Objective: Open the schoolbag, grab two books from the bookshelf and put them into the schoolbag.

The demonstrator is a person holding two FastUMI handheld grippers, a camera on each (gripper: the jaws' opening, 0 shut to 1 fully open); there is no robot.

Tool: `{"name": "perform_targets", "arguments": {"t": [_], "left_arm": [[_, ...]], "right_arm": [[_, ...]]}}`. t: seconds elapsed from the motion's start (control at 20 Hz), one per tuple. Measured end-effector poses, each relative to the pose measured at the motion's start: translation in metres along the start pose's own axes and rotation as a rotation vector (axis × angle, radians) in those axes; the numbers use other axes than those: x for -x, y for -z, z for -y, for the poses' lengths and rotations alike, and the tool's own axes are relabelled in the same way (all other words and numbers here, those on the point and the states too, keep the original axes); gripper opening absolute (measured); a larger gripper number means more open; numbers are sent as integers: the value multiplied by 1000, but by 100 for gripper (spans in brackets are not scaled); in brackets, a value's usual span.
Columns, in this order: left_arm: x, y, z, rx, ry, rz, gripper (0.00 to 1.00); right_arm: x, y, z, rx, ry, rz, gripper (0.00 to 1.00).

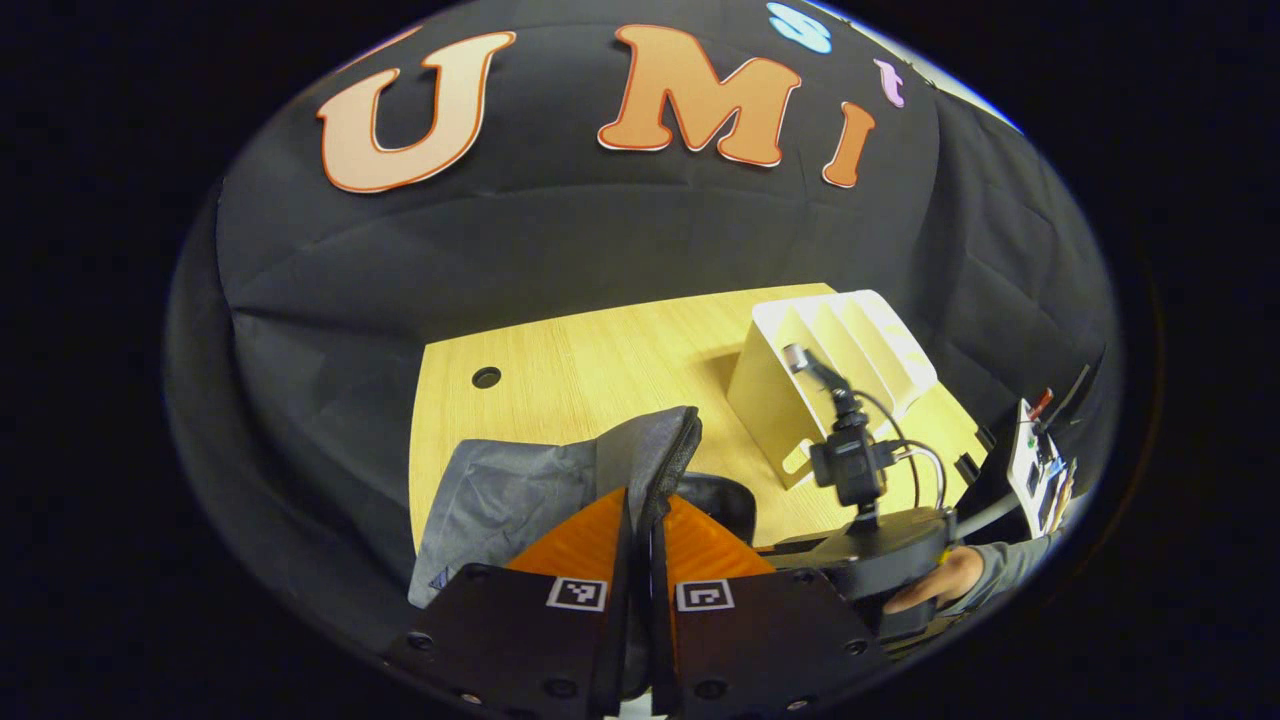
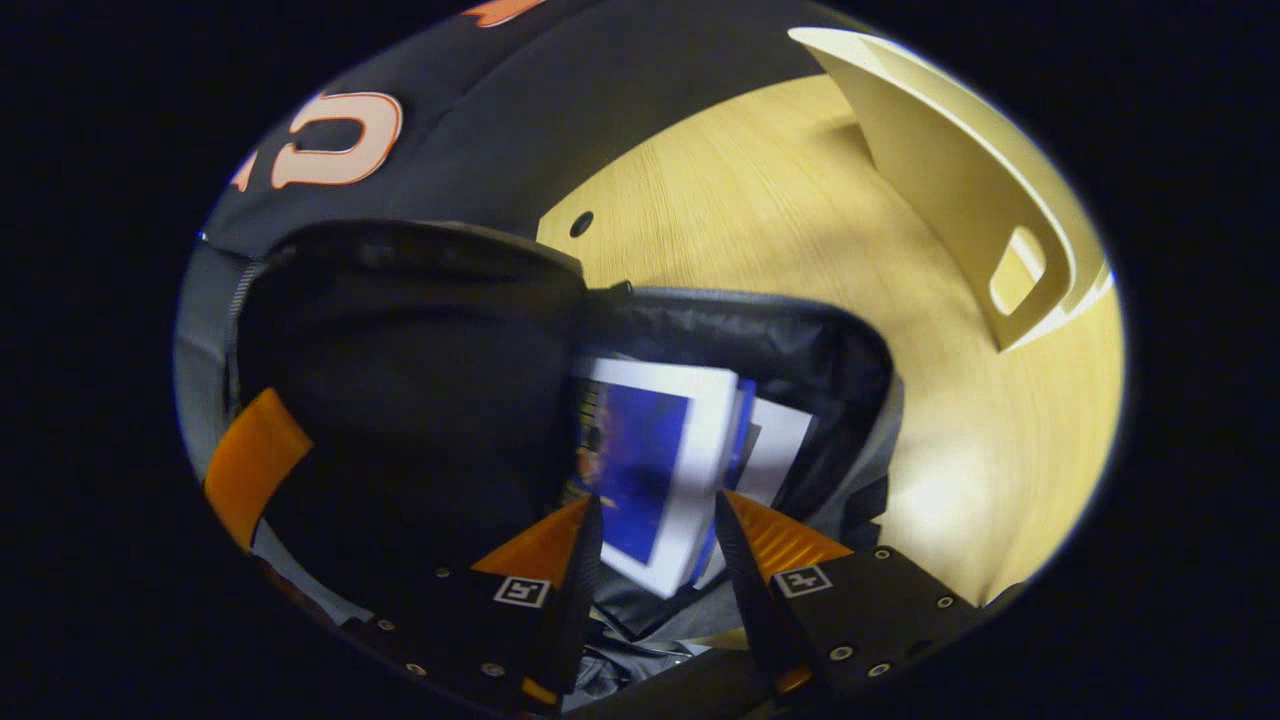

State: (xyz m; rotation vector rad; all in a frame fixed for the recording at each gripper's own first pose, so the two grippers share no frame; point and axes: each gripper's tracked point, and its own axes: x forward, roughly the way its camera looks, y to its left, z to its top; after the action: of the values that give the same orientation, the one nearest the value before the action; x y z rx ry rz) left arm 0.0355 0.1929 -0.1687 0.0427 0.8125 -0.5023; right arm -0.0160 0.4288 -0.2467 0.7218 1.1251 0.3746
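Light wood, with a fine straight grain, makes the big flat table [image 1: 560,370], and this table carries all the other things. On its near part lies the grey fabric schoolbag with black lining [image 1: 520,490], its flap raised up at the near table edge. In the right gripper view the mouth of the schoolbag [image 2: 760,330] stands wide open, and two books sit inside it: a white book with a blue cover picture [image 2: 650,460] in front, and just behind it a second white book [image 2: 780,440], touching the first one. The cream plastic bookshelf with slanted dividers [image 1: 840,370] stands on the table beside the schoolbag, a little farther back, and its slots look bare. The left gripper [image 1: 642,520] has its fingers pressed nearly together on the raised dark edge of the schoolbag flap, so it pinches this edge. The right gripper [image 2: 655,530] is above the open mouth with its fingers parted, one on each side of the lower corner of the blue-cover book; whether they press on the book I cannot tell. In the left gripper view a hand [image 1: 935,580] holds the right gripper's body near the bookshelf.
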Motion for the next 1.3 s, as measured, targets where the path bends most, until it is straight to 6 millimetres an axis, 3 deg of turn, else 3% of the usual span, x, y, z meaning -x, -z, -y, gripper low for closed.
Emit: {"name": "perform_targets", "arguments": {"t": [0.15, 0.2, 0.25, 0.3, 0.35, 0.5, 0.65, 0.75, 1.05, 1.3], "left_arm": [[-3, 8, 7, -1, 21, 5, 20], [-3, 10, 10, 2, 29, 6, 29], [-4, 11, 15, 7, 45, 5, 31], [-4, 15, 21, 8, 62, 0, 37], [-7, 20, 26, 0, 69, -2, 41], [-19, 38, 38, -1, 88, -20, 72], [-23, 42, 59, 34, 145, -20, 82], [-28, 38, 63, 33, 122, -3, 97], [-29, 10, 85, 35, 1, 94, 98], [-25, -17, 127, 64, -82, 212, 98]], "right_arm": [[25, -14, 6, 0, 21, 52, 73], [32, -18, 13, 23, 48, 75, 79], [39, -22, 22, 46, 76, 96, 67], [47, -26, 28, 66, 97, 116, 86], [55, -28, 32, 71, 110, 135, 87], [73, -40, 43, 65, 135, 192, 93], [96, -54, 62, 71, 196, 267, 98], [114, -65, 71, 65, 217, 321, 98], [173, -111, 106, 140, 253, 456, 98], [229, -146, 131, 273, 272, 545, 98]]}}
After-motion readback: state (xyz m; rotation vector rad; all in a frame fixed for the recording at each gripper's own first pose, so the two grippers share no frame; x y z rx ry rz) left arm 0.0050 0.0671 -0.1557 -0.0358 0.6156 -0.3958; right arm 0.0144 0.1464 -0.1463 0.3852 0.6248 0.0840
